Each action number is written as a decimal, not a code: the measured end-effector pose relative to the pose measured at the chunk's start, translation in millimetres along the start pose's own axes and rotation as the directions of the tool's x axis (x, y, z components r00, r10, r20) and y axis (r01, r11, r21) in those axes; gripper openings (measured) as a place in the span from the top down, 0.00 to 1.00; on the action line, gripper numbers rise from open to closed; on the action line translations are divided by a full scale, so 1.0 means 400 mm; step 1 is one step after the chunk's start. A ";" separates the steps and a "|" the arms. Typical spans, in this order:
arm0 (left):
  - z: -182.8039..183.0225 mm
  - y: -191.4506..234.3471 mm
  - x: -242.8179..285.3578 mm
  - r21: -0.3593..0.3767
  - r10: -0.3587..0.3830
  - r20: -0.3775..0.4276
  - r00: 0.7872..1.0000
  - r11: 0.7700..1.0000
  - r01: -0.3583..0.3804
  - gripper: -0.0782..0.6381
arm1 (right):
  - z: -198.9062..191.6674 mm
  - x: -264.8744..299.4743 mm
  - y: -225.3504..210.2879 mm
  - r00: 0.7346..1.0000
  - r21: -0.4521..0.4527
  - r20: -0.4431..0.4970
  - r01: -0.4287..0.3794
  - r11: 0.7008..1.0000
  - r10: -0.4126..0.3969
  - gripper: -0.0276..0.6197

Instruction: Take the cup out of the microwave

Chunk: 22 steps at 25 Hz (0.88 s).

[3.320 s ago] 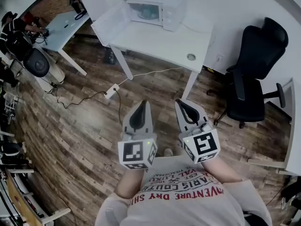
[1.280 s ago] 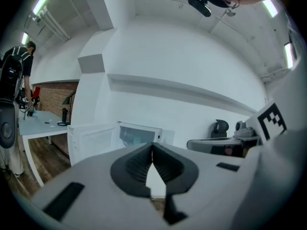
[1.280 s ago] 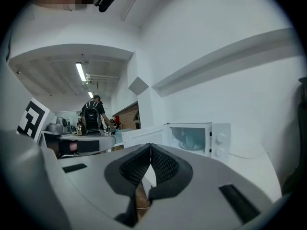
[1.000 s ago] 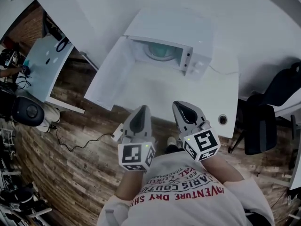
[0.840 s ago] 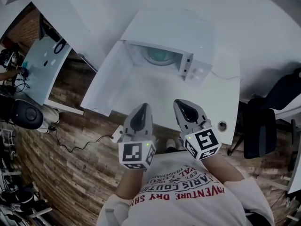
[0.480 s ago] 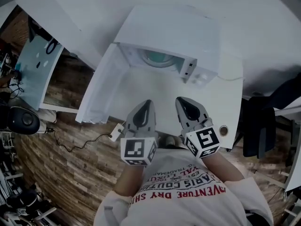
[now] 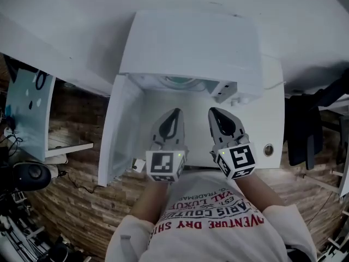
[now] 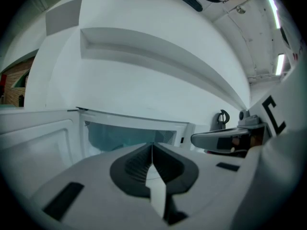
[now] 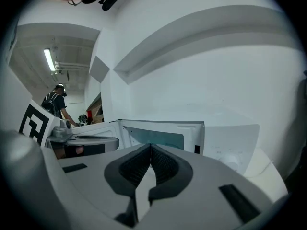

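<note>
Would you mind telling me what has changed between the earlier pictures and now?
The person has walked up to the table. The microwave, far off at first, now stands right ahead. The left hand-held gripper and right hand-held gripper have come forward over the table towards its opening. Nothing was taken hold of or let go. Both stayed shut and empty, and the door stayed open.

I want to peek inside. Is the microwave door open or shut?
Open. The door stands swung out left of the microwave, and its bluish inside shows.
</note>
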State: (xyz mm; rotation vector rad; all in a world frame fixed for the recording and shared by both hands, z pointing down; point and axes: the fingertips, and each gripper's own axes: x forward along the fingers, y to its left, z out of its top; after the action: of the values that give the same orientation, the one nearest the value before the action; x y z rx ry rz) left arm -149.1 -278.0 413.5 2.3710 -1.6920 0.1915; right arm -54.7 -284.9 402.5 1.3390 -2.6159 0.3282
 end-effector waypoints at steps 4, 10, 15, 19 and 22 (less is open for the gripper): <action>-0.051 0.049 0.081 0.017 -0.035 -0.026 0.999 0.999 0.036 0.88 | -0.030 0.070 -0.019 0.999 0.005 -0.007 0.038 0.999 -0.038 0.94; -0.113 0.103 0.190 0.012 -0.068 -0.032 0.997 0.998 0.068 0.84 | -0.082 0.142 -0.050 0.995 0.004 -0.040 0.088 0.996 -0.088 0.94; -0.127 0.138 0.271 0.012 -0.065 -0.025 0.998 0.998 0.065 0.56 | -0.123 0.177 -0.066 0.992 0.000 -0.077 0.101 0.995 -0.101 0.94; -0.120 0.149 0.325 0.041 -0.080 0.036 0.996 0.996 0.079 0.37 | -0.159 0.193 -0.076 0.986 0.007 -0.127 0.109 0.994 -0.108 0.94; -0.135 0.145 0.364 0.057 -0.105 0.018 0.994 0.993 0.104 0.33 | -0.180 0.196 -0.089 0.982 0.021 -0.149 0.124 0.992 -0.120 0.94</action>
State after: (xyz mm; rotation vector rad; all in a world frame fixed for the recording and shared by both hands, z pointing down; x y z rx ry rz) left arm -154.9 -415.8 505.7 2.5034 -1.5865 0.1998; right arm -66.3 -345.8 495.9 1.4198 -2.4058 0.4321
